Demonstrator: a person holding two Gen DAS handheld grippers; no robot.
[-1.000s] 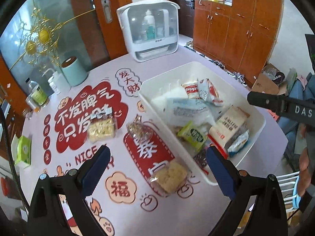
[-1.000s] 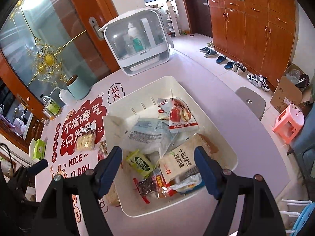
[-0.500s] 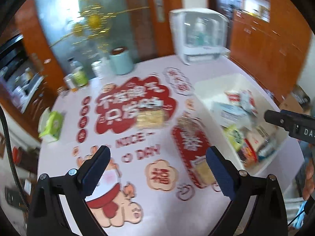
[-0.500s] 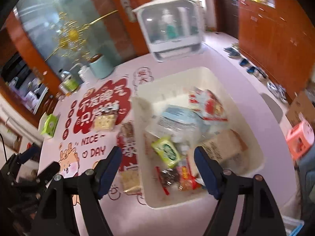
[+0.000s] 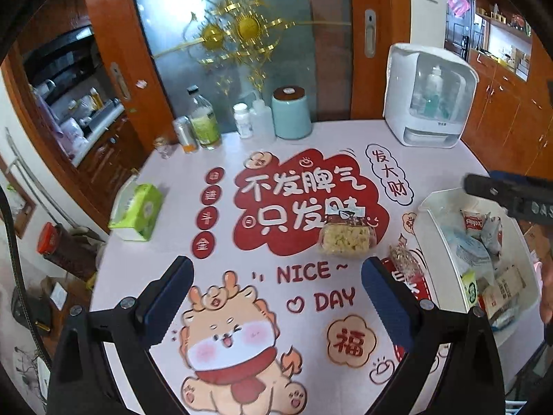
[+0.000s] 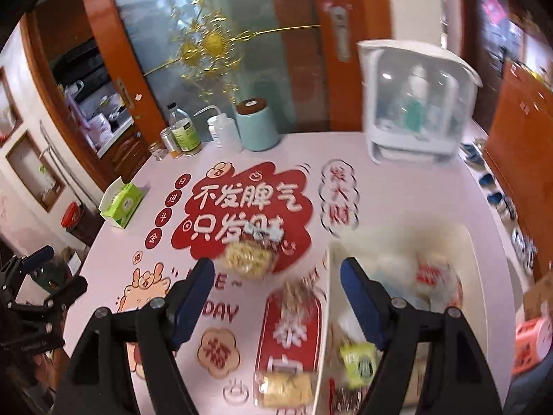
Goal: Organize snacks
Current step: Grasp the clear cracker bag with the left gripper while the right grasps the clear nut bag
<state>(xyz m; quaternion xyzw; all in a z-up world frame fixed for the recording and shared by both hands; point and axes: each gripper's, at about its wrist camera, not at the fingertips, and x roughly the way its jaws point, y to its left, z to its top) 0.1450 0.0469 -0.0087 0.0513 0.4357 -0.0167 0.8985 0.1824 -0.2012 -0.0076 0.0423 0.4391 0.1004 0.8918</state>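
Observation:
A white bin (image 5: pixel 432 218) holding several snack packets stands at the table's right; it also shows blurred in the right wrist view (image 6: pixel 326 311). A clear pack of yellow puffed snack (image 5: pixel 346 237) lies on the red print, also seen in the right wrist view (image 6: pixel 247 256). A small brown snack bag (image 5: pixel 401 261) lies beside the bin. Another yellow snack pack (image 6: pixel 285 389) lies near the front edge. My left gripper (image 5: pixel 274 290) is open and empty above the table. My right gripper (image 6: pixel 276 292) is open and empty, above the brown bag (image 6: pixel 297 292).
A white cabinet (image 5: pixel 430 95) stands at the back right. A teal canister (image 5: pixel 290 112), bottles (image 5: pixel 205 117) and a white jar (image 5: pixel 242 119) line the back edge. A green tissue box (image 5: pixel 136 211) sits at the left edge.
Both grippers have swung left, away from the bin toward the printed table centre. The bin has moved to the right edge of both views. Both stay open.

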